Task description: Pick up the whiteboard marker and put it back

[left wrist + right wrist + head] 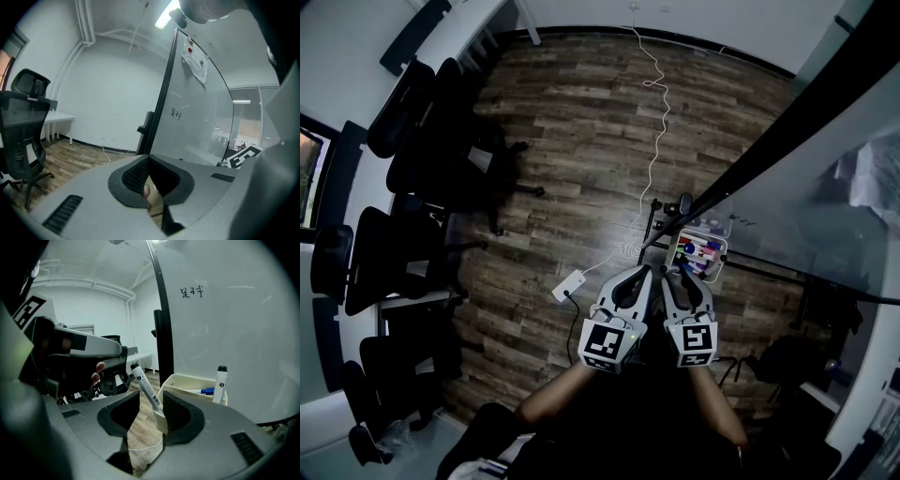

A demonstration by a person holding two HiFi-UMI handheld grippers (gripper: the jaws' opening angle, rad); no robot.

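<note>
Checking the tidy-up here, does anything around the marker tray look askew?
Yes: one whiteboard marker leans slanted out over the near corner of the tray, between the open jaws of the right gripper; another marker stands upright.

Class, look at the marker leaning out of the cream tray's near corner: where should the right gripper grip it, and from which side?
Grip the marker on its barrel just above the tray rim, coming from the room side. Its lower end sits inside the corner; the upper barrel leans free, between the right gripper's open jaws.
</note>
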